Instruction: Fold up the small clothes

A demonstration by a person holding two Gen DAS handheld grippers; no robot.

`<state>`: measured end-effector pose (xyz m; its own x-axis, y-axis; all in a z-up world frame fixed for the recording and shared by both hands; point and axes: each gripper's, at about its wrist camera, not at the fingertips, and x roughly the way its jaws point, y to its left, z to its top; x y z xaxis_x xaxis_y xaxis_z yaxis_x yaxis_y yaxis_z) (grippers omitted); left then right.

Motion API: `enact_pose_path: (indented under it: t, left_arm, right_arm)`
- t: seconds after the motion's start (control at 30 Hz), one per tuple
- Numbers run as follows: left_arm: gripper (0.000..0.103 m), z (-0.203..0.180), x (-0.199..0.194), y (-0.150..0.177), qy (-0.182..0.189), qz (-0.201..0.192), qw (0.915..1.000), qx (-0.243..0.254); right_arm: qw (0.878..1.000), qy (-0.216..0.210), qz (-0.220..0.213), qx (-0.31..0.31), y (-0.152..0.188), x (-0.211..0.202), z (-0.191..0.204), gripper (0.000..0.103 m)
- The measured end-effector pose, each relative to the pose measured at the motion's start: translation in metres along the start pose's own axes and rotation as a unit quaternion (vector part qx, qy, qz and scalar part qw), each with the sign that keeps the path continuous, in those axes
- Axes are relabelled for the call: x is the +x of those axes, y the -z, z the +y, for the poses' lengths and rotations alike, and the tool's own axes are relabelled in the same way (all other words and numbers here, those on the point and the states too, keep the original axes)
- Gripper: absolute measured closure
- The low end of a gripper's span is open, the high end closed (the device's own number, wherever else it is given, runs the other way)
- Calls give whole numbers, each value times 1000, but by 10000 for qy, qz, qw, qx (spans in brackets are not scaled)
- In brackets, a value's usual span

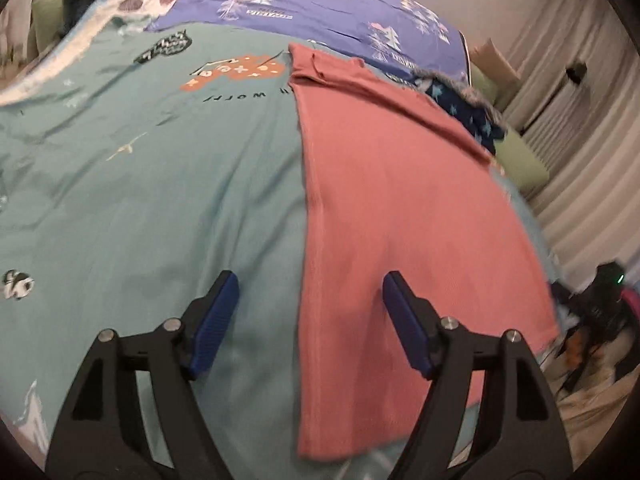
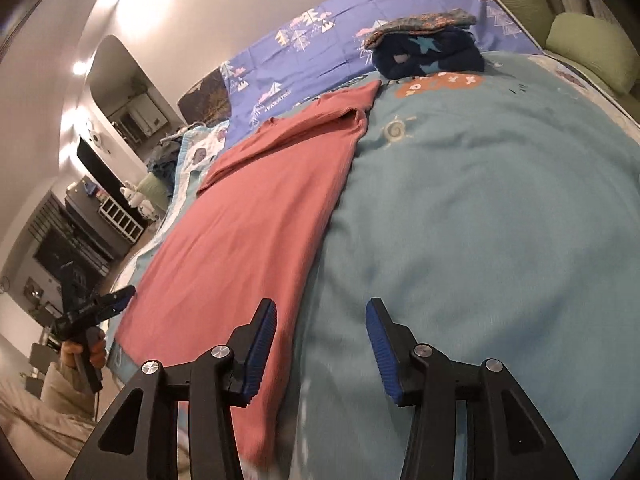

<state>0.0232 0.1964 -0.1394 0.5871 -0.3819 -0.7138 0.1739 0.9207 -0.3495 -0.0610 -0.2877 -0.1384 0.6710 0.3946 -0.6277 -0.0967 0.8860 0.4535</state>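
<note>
A salmon-pink garment (image 1: pixel 400 200) lies flat in a long folded strip on the teal bed cover (image 1: pixel 140 200). It also shows in the right wrist view (image 2: pixel 256 220). My left gripper (image 1: pixel 310 296) is open and empty, hovering over the garment's left long edge near its close end. My right gripper (image 2: pixel 320 320) is open and empty, over the garment's right long edge near its close end. The left gripper also shows in the right wrist view (image 2: pixel 114 300), held in a hand at the bed's left edge.
A pile of folded clothes, dark blue with stars (image 2: pixel 428 54), sits at the far end of the bed on the purple sheet (image 2: pixel 320 36). Green pillows (image 2: pixel 592 50) lie at the far right. Furniture and shelves (image 2: pixel 80 232) stand left of the bed.
</note>
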Motion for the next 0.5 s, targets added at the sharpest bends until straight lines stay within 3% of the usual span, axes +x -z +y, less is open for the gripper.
enact_pose_path:
  t: [0.27,0.43,0.47,0.5]
  left_arm:
    - [28,-6,-22,33,426,-188,9989,-52]
    - [29,-9,-28,46,477,-205,9986,137]
    - [42,-10,-27,45,417,-212,9987,192]
    - [72,-10,-24,43,384,-202,9988,246]
  right_arm:
    - [9987,-424,260,98,25,-12,10,56]
    - [9964,-691,425,232,35,-14,10,56]
    - [9963,-700,458,219,35,-11,11,56]
    - [9960,-704,512,193,34,-7,13,56]
